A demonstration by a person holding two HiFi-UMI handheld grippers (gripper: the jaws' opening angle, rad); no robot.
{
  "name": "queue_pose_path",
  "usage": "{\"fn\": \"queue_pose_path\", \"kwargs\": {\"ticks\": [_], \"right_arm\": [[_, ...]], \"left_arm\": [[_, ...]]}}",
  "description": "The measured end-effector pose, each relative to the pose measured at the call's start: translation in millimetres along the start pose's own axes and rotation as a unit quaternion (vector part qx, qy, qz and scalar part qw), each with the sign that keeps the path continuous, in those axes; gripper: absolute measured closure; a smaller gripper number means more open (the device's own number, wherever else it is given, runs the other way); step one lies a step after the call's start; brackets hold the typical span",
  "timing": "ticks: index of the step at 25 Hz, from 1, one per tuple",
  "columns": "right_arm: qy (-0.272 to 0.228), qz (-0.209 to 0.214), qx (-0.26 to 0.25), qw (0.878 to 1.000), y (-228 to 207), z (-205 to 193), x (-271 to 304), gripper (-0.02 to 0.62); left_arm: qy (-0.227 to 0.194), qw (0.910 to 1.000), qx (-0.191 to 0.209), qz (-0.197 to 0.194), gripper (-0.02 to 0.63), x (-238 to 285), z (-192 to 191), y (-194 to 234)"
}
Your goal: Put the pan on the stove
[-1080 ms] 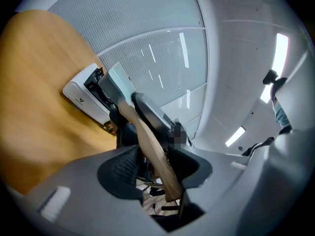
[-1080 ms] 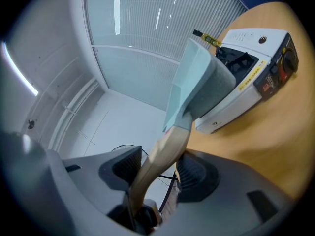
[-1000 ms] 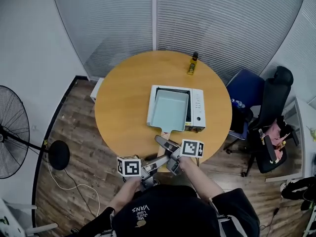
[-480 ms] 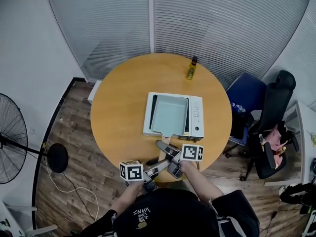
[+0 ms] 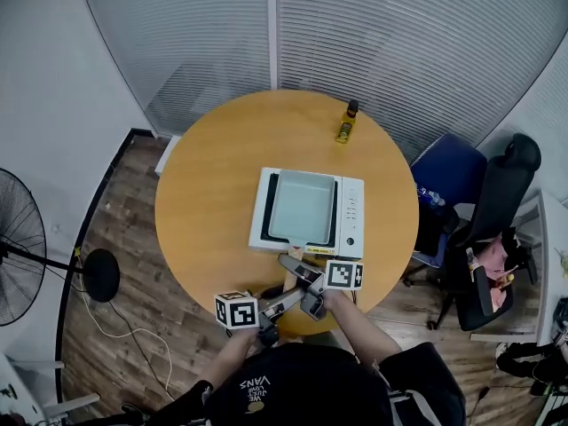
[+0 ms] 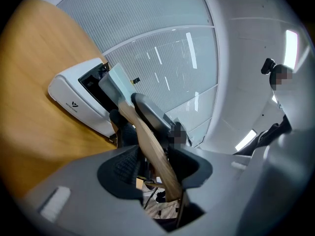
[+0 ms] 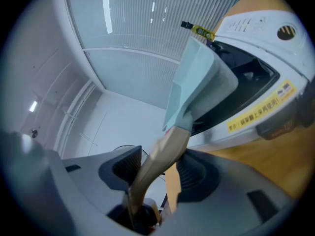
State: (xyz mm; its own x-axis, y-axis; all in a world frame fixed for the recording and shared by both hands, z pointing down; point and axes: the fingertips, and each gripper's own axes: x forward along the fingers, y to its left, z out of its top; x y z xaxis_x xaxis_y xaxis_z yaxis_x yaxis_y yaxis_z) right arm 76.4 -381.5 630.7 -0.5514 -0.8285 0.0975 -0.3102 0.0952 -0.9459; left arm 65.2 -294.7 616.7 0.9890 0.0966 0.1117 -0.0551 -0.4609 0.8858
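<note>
A: L side, what have you got?

B: My left gripper (image 5: 291, 296) is clamped on the pan's wooden handle (image 6: 140, 129), pads pressed on both sides of it. It has the tail end, the bit nearest me.

A: And the pan?

B: The pan (image 5: 303, 207) is pale blue and square. It sits over the black top of the stove (image 5: 353, 211), about mid table (image 5: 213, 202). It's straight ahead of both sets of fingers. The handle's long axis runs from me out toward the stove, w/ the pan body at the far end.

A: R side?

B: My right gripper (image 5: 288, 263) is squeezing the same handle, jaws closed on the wood. It's fwd of the left one, so it's the nearer of the two to the pan body.

A: Is it down yet?

B: Can't say for sure. In the right gripper view the pan looks tipped, w/ the near edge a touch off the glass, so I'd call it not set down. In the head view it's inside the cooktop outline, sides parallel to the stove's, and the ctrl panel shows bare at the right.

A: So what does the next move hinge on?

B: That handle line. The pan's already over the spot, so imo it wants lowering, both grips together, no more push fwd. There's a bottle (image 5: 345, 122) at the far edge, well apart from everything.
</note>
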Motion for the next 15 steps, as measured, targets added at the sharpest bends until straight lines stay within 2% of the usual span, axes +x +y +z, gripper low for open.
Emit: {"fn": "queue_pose_path", "kwargs": {"ticks": [15], "right_arm": [[0.001, 0.016, 0.013, 1.000, -5, 16, 4, 0.387]], "left_arm": [[-0.023, 0.9997, -0.007, 0.008, 0.425, 11, 13, 6]]}}
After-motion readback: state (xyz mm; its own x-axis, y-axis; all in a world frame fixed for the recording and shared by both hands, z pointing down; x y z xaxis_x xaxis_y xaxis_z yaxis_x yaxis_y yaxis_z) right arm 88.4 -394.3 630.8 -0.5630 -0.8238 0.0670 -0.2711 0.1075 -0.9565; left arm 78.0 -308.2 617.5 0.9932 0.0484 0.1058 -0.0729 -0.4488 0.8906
